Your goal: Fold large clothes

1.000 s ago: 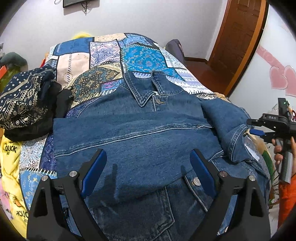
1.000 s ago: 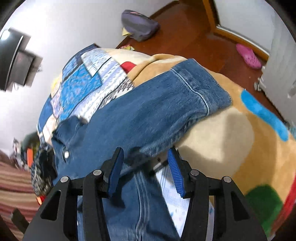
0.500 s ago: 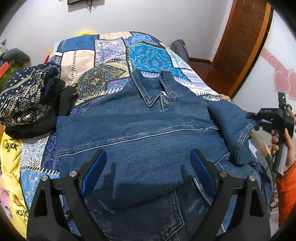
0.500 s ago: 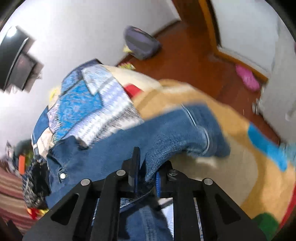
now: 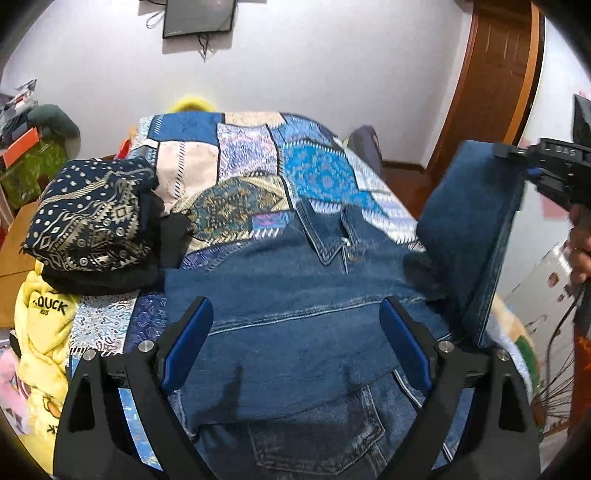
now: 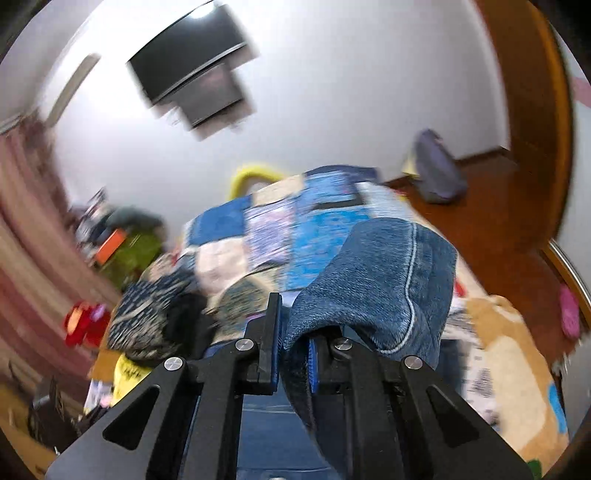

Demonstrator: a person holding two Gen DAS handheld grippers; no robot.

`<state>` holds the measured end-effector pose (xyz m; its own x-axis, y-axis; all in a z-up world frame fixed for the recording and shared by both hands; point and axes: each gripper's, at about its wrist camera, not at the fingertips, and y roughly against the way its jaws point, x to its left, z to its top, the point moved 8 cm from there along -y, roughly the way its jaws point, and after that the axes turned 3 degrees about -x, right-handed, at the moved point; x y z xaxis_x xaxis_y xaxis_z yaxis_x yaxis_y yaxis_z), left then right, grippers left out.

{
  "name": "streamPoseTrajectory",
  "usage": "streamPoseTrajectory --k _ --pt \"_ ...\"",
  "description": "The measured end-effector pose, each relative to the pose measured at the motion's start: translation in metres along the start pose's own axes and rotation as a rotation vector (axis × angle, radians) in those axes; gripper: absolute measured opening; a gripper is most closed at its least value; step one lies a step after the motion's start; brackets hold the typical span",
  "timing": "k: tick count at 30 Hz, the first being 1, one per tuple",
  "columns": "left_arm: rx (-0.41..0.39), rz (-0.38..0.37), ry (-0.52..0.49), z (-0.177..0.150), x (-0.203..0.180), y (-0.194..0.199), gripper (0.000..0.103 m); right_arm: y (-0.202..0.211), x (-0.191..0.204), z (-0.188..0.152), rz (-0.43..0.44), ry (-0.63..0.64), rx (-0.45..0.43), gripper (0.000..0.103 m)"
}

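Observation:
A blue denim jacket (image 5: 295,314) lies on the bed, collar toward the far wall, one side folded over its middle. My left gripper (image 5: 295,343) is open and empty, hovering above the jacket's middle. My right gripper (image 6: 293,354) is shut on the jacket's right sleeve (image 6: 384,284) near the cuff. In the left wrist view the right gripper (image 5: 532,171) holds that sleeve (image 5: 469,229) lifted high at the bed's right side.
A patchwork quilt (image 5: 251,162) covers the bed. A dark patterned pile of clothes (image 5: 92,218) and a yellow garment (image 5: 40,325) lie on the left. A wooden door (image 5: 495,81) is at the right, a screen (image 5: 199,16) on the far wall.
My right gripper closed on the sleeve and lifted it up off the bed. My left gripper stayed open over the jacket and tilted up a little.

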<state>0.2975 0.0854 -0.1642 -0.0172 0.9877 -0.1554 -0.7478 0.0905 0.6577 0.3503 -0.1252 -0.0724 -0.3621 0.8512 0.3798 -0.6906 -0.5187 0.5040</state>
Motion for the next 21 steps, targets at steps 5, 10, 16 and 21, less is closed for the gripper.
streamPoseTrajectory --k 5,10,16,21 --pt "-0.038 0.019 0.056 -0.001 0.031 0.026 0.092 -0.044 0.061 -0.043 0.086 0.08 0.146 0.01" --pt "-0.047 0.077 0.111 -0.014 0.067 0.043 0.092 -0.09 0.094 -0.112 0.118 0.139 0.345 0.01" --pt "-0.011 0.098 0.177 -0.036 0.1 0.048 0.092 -0.118 0.117 -0.193 0.139 0.22 0.569 0.01" --pt "0.021 0.125 0.173 -0.052 0.109 0.045 0.092 -0.119 0.125 -0.226 0.124 0.271 0.686 0.016"
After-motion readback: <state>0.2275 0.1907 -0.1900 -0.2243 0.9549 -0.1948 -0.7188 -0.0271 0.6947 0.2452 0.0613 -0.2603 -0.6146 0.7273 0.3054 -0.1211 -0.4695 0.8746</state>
